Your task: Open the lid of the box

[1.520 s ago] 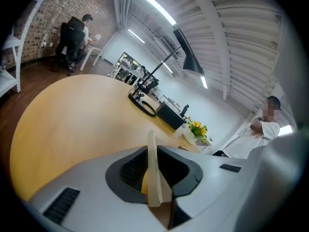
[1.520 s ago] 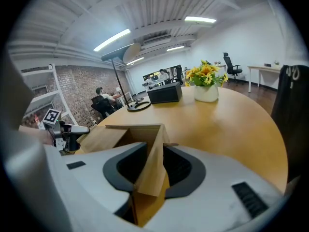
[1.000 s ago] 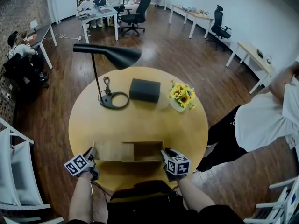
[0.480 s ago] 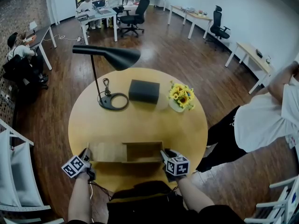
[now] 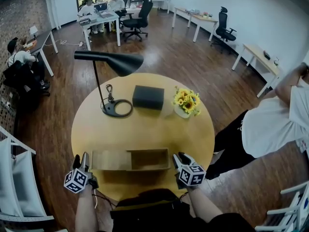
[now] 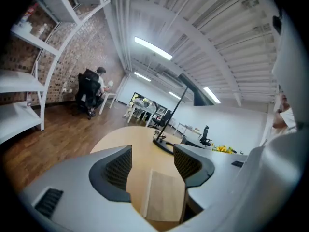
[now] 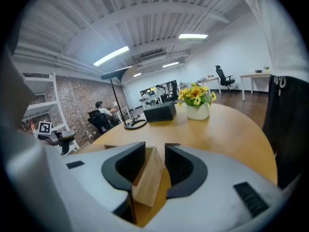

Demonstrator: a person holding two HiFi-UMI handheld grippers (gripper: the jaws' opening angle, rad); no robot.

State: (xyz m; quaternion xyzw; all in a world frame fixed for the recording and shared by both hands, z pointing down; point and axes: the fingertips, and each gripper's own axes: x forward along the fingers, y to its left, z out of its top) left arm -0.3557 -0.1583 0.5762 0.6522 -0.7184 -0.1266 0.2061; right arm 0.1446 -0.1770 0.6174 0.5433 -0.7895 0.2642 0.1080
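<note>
Already the pale wooden sliding lid (image 5: pixel 110 159) lies drawn left off the light wooden box (image 5: pixel 150 158) at lower centre of the frame — mostly done. The left gripper (image 5: pixel 80 161) is opening wide, lid end loose between its jaws; the right gripper (image 5: pixel 179 157) is opening off the box's end wall.

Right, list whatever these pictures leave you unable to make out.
Inside of the wooden box: the head view shows it small and shadowed; in the right gripper view its end wall blocks it.
Contents of the black case: it is shut in every view.
Most of the standing person: cut off by the head view's right edge.
</note>
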